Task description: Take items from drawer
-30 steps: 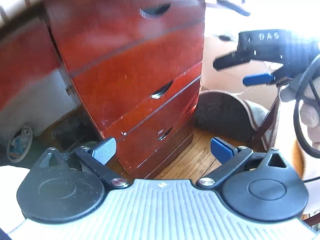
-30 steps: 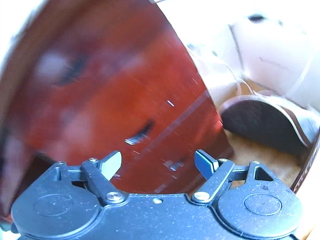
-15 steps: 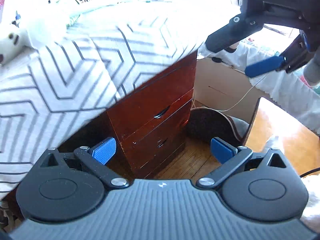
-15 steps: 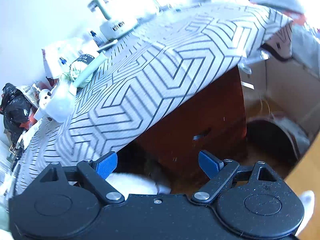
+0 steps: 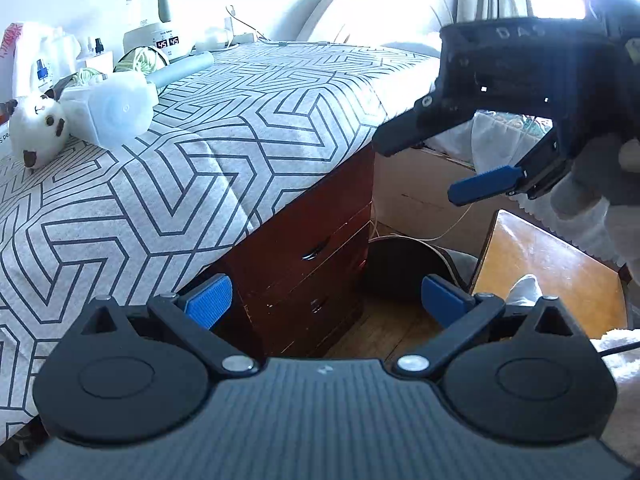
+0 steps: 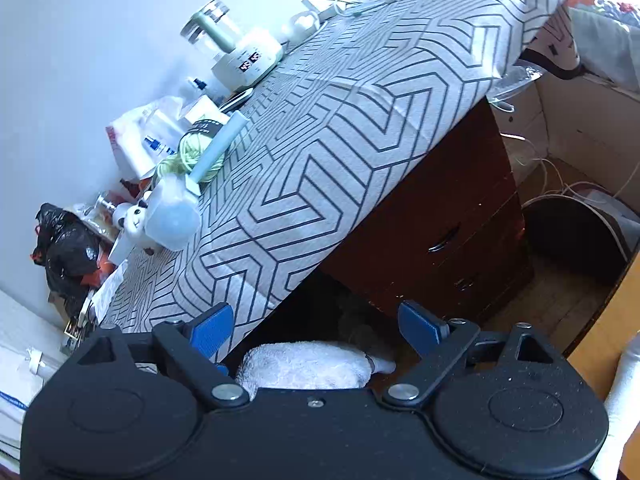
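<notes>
A dark red wooden drawer unit [image 5: 312,248] stands under a table covered by a grey geometric cloth [image 5: 200,140]. Its drawers are shut, with curved metal handles [image 5: 316,249]. It also shows in the right wrist view [image 6: 444,224]. My left gripper [image 5: 326,300] is open and empty, well back from the drawers. My right gripper [image 6: 318,324] is open and empty; it also shows in the left wrist view [image 5: 448,168] at the upper right, held in a gloved hand. A white towel-like thing [image 6: 304,364] lies just below the right gripper.
On the cloth lie a plush toy [image 5: 36,124], a pale plastic mallet-like item [image 5: 124,100], green yarn [image 6: 192,156] and a kettle [image 5: 156,12]. A cardboard box [image 5: 420,192], a dark round bag [image 5: 404,268] and a wooden board [image 5: 548,264] stand right of the drawers.
Both grippers have pulled back and risen from close to the drawer fronts. The table top and its items have come into view. The jaws stay open.
</notes>
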